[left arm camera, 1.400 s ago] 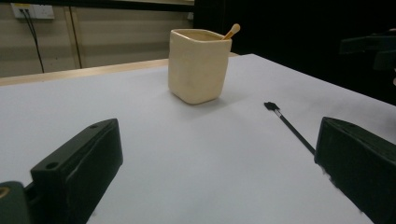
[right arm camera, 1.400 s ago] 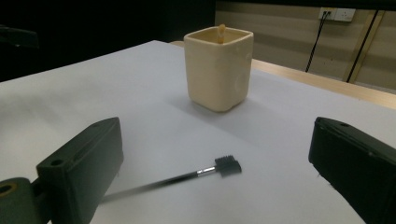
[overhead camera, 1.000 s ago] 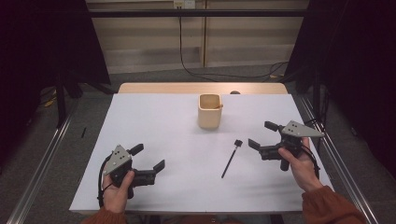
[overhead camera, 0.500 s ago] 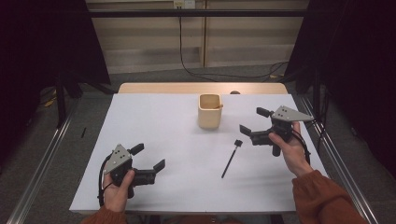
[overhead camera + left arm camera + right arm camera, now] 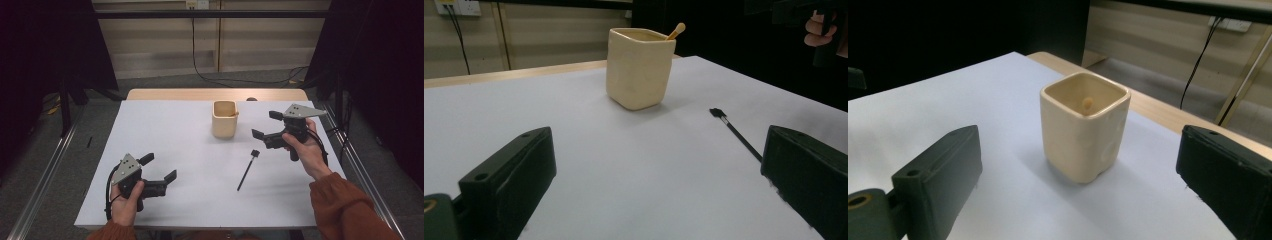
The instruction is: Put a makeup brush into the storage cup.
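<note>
So there's a desk [image 5: 165, 130] covered with a white sheet, and toward its far middle sits a cream, squarish ceramic cup [image 5: 224, 119] with rounded corners. A thin light-wood stick [image 5: 675, 31] with a rounded tip leans inside it, poking just over the rim at the cup's right side in the left gripper view; from the right gripper view you can only catch its little tip down in the opening.

A slim black stick with a small blocky head [image 5: 247, 170] lies flat on the sheet, nearer the person than the cup and a bit to the right, its head end pointing up toward the cup. Nothing is touching it.

The right gripper [image 5: 265, 124] is held up off the desk just right of the cup, aimed at it, its fingers [image 5: 935, 180] spread wide with nothing between them but the cup farther off. A rust-orange sleeve [image 5: 345, 207] comes in behind that hand.

The left gripper [image 5: 159, 168] rests low near the front left of the desk, well apart from everything, fingers [image 5: 509, 177] also wide and empty, pointing across the sheet toward the cup and the black stick.
</note>
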{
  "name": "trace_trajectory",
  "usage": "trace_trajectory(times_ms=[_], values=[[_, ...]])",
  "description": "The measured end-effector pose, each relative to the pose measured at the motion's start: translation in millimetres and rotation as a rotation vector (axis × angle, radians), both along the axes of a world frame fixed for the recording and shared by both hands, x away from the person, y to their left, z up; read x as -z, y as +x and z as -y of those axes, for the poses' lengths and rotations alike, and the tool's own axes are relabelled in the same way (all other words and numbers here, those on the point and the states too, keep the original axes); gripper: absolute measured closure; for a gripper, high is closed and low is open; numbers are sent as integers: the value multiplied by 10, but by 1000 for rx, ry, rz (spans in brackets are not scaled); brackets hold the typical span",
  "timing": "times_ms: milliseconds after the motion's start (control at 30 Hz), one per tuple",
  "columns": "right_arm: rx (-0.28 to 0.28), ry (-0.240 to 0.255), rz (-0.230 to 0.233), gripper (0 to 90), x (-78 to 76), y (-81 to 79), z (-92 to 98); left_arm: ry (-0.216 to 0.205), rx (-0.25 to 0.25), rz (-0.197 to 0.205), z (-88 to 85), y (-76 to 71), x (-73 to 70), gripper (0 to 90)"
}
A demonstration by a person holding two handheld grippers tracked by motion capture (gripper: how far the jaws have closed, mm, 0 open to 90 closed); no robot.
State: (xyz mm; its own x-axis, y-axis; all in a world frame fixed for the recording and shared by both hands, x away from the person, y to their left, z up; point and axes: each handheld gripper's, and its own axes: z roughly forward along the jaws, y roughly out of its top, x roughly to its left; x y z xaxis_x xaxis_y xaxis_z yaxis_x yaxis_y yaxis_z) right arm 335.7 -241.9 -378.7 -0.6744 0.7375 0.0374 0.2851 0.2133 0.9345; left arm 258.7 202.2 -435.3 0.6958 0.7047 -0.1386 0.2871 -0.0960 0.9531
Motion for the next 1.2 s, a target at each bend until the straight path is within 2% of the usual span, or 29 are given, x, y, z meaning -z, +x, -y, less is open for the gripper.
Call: trace_trajectory(times_ms=[167, 267, 333, 467, 567, 600, 767, 833, 933, 1000, 1100, 1200], values=[[-13, -48, -55, 48, 40, 24, -20, -3, -5, -4, -10, 4, 4, 14], [-16, -63, -118, 45, 69, 46, -24, -3, -5, -3, 0, 14, -2, 13], [-24, -83, -145, 46, 90, 57, -29, -14, -6, -3, 24, 22, -14, 14], [-41, -119, -205, 49, 127, 78, -34, -5, 11, -9, 48, 32, 1, 15], [-43, -172, -280, 54, 159, 95, -46, -8, 4, -6, 34, 36, 6, 15], [-45, -186, -290, 58, 171, 95, -51, -7, 4, -6, 28, 35, 4, 15], [-64, -221, -372, 64, 222, 111, -53, -9, -3, -14, 19, 22, 4, 15], [-70, -233, -421, 66, 257, 125, -59, -5, -8, -9, 5, 11, -5, 15], [-73, -291, -469, 74, 320, 141, -86, -5, -13, -11, -10, 10, -4, 16], [-79, -306, -536, 74, 362, 159, -97, -4, -12, -14, -11, 13, -1, 16], [-80, -328, -584, 97, 397, 173, -102, -2, -7, -17, -7, 13, -1, 16], [-67, -324, -627, 118, 391, 194, -74, 4, -5, -26, -4, 23, 7, 16]])
